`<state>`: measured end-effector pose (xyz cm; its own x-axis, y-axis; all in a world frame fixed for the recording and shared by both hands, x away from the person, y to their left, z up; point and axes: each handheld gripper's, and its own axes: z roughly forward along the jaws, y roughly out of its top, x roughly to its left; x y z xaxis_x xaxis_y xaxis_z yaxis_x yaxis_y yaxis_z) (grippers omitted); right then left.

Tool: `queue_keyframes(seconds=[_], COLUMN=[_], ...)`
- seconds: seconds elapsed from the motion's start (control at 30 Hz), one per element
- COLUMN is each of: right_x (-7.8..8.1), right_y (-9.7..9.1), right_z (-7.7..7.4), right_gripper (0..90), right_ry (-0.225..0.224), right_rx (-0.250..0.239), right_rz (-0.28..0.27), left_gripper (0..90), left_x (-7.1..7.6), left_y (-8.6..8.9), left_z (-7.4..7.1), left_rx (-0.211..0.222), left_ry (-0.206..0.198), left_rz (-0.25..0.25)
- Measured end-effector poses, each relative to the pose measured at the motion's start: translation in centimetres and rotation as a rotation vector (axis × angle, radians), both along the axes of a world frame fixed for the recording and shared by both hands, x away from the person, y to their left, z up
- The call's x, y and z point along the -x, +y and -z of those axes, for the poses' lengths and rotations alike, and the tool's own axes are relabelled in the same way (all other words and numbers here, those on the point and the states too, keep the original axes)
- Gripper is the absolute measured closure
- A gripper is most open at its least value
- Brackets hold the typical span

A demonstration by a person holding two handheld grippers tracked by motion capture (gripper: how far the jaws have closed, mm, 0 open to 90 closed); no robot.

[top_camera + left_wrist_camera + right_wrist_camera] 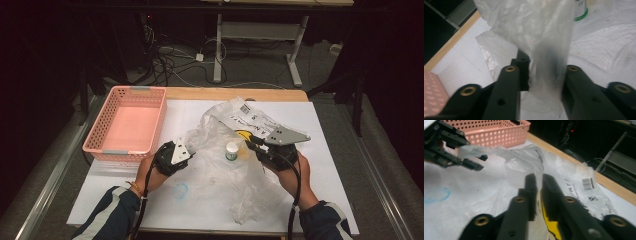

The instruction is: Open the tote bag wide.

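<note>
Forearms in striped sleeves are reaching in from six o'clock in the high view, each hand carrying a gripper toward a crumpled clear plastic bag [220,150] that is sprawling over the middle of the white table [125,200]. Inside or under the film, near the centre, a small white bottle with a green base [231,151] is standing upright.

At about nine o'clock of the bottle, the left gripper [189,145] is straddling a fold of the bag's edge; in the left gripper view that film [541,50] is hanging between the jaws, which are standing partly apart, and I cannot tell whether the pads are pressing on it yet. At about three o'clock, the right gripper [251,144] is narrowed nearly together over the opposite edge; in the right gripper view a thin strip of film [539,182] is running down the slim gap, with something yellow [546,220] just beneath, so it appears to be pinching the plastic.

The work in hand looks like spreading the bag's mouth. Doing it well probably means seating the left jaws firmly on a single layer before pulling, then drawing the two edges apart gently and evenly, keeping the bottle from tipping.

Further out, a pink perforated basket [130,122] is sitting at ten o'clock, well apart from the bag.
</note>
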<state>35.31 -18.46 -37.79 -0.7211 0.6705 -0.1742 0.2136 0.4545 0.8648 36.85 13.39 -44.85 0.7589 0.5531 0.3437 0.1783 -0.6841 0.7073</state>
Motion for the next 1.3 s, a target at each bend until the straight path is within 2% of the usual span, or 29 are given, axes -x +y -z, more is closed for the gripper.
queue_keyframes(seconds=[0.03,0.13,0.27,0.3,0.33,0.37,0.5,0.53,0.57,0.67,0.77,0.83,0.87,0.9,0.93,0.97,1.03,1.1,1.13,1.17,1.2,1.23,1.27,1.3], right_x=[0.0,1.0,3.6,4.1,5.3,5.3,7.5,8.0,8.4,9.1,9.4,9.4,9.3,9.3,9.2,9.0,8.6,8.4,8.1,8.1,7.8,7.8,7.5,7.5], right_y=[0.0,-0.3,-1.1,-1.2,-1.6,-1.6,-2.6,-2.8,-3.0,-3.6,-3.7,-3.2,-2.7,-2.7,-2.5,-2.2,-2.0,-2.1,-2.3,-2.3,-2.4,-2.4,-2.5,-2.5], right_z=[0.0,0.1,0.3,0.5,1.2,1.2,2.8,3.4,3.9,5.3,6.3,7.3,7.9,7.9,8.4,8.9,9.6,10.0,10.1,10.1,10.0,10.0,10.0,10.0], right_gripper=[71.5,61.8,48.5,47.6,43.5,43.5,34.0,31.3,28.9,25.3,20.8,19.1,18.7,18.7,18.5,19.2,24.1,35.5,51.3,51.3,69.5,69.5,79.4,79.4], right_ry=[0.000,0.001,-0.029,-0.020,-0.008,-0.008,0.028,0.049,0.076,0.129,0.179,0.208,0.214,0.214,0.221,0.233,0.257,0.269,0.289,0.289,0.289,0.289,0.288,0.288], right_rx=[0.000,-0.002,-0.020,-0.027,-0.022,-0.022,0.001,0.000,0.000,0.047,0.058,0.108,0.162,0.162,0.184,0.223,0.256,0.254,0.212,0.212,0.200,0.200,0.200,0.200], right_rz=[0.000,-0.014,-0.027,-0.039,-0.069,-0.069,-0.109,-0.100,-0.114,-0.146,-0.177,-0.217,-0.230,-0.230,-0.243,-0.247,-0.248,-0.241,-0.246,-0.246,-0.228,-0.228,-0.206,-0.206], left_gripper=[77.0,81.7,83.9,84.0,85.1,85.1,85.2,85.2,85.3,85.3,85.3,85.3,85.4,85.4,86.5,86.8,86.8,86.8,86.8,86.8,86.8,86.8,86.8,86.8], left_x=[0.0,0.2,0.4,0.4,0.4,0.4,0.5,0.5,0.5,0.5,0.5,0.4,0.4,0.4,0.3,0.3,0.3,0.3,0.3,0.3,0.3,0.3,0.3,0.3], left_y=[0.1,0.2,0.3,0.4,0.4,0.5,0.5,0.5,0.4,0.2,-0.1,-0.2,-0.2,-0.3,-0.3,-0.2,-0.1,-0.1,0.0,0.0,0.0,0.0,0.0,0.0], left_z=[0.0,-0.1,0.1,0.2,0.3,0.3,0.6,0.7,0.8,1.2,1.5,1.6,1.6,1.7,1.7,1.7,1.8,1.7,1.7,1.7,1.8,1.8,1.8,1.8], left_rx=[-0.001,-0.012,-0.031,-0.031,-0.031,-0.031,-0.031,-0.030,-0.035,-0.041,-0.051,-0.052,-0.053,-0.052,-0.052,-0.053,-0.042,-0.032,-0.026,-0.026,-0.024,-0.023,-0.021,-0.020], left_ry=[0.006,0.002,0.006,0.012,0.014,0.013,0.019,0.021,0.025,0.034,0.037,0.041,0.043,0.045,0.044,0.046,0.049,0.034,0.034,0.034,0.031,0.030,0.032,0.032], left_rz=[0.007,0.013,0.018,0.019,0.019,0.020,0.021,0.023,0.024,0.025,0.029,0.032,0.034,0.033,0.034,0.034,0.037,0.038,0.041,0.041,0.043,0.044,0.046,0.048])
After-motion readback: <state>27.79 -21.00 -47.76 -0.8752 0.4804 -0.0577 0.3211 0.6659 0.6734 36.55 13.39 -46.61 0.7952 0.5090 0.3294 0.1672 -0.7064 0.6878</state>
